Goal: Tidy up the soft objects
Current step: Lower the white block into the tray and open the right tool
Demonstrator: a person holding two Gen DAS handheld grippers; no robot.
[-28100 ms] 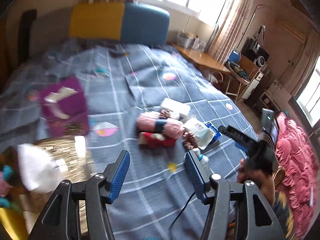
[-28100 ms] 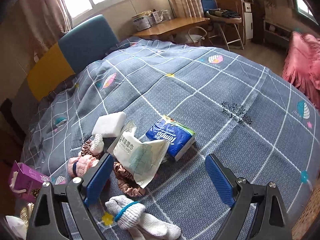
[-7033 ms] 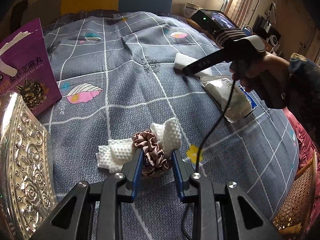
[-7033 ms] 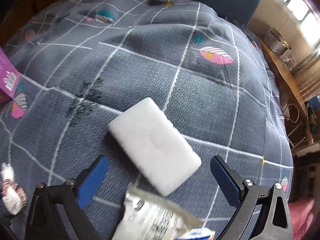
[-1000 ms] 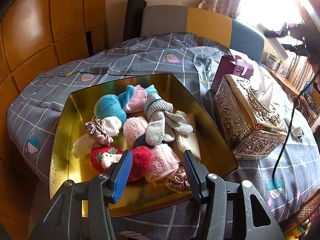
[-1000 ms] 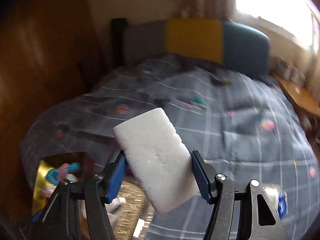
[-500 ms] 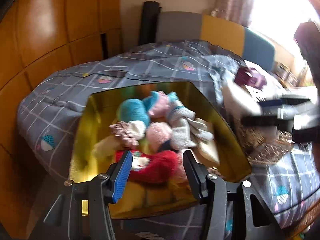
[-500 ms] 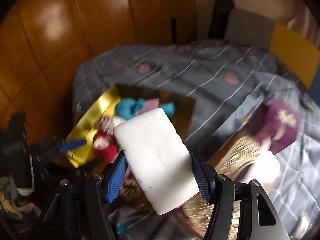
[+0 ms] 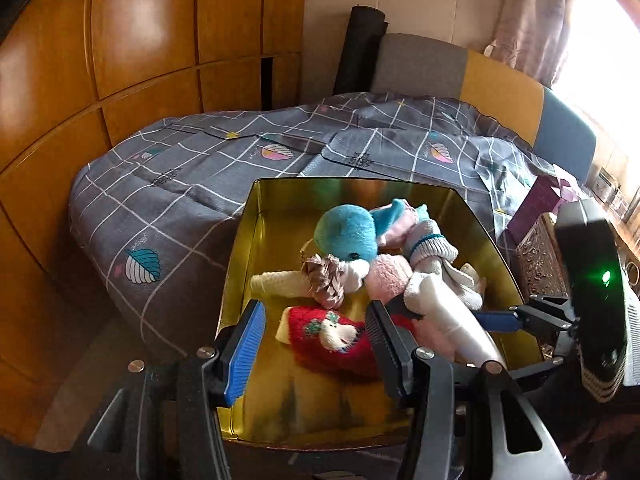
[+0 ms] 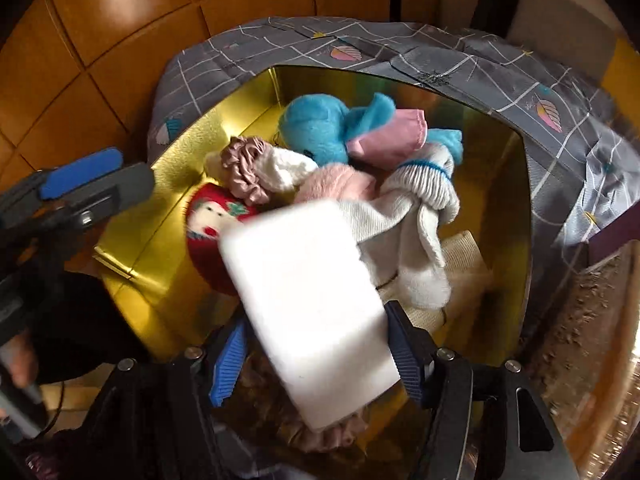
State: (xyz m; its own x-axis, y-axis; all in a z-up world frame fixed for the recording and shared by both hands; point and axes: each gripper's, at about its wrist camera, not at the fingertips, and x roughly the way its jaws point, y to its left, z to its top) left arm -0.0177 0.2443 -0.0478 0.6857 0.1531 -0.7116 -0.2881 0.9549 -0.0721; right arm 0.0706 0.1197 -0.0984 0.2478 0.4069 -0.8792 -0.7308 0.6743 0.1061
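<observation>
sponge (image 10: 312, 312) release over gold tin (image 10: 132, 252).
right gripper (image 10: 312, 356) jaws opening around sponge; next, lift clear. left gripper (image 9: 312, 344) spread, empty, above socks (image 9: 332, 336).

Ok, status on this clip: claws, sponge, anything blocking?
Right claw opening, white sponge between its jaws above gold tray. Left claw open, empty. Socks piled beneath.

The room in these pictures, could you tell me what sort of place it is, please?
Most likely a bedroom at home: a bed under a grey checked quilt, a padded headboard against the wall, and a curtained window beside wooden wardrobe panels.
</observation>
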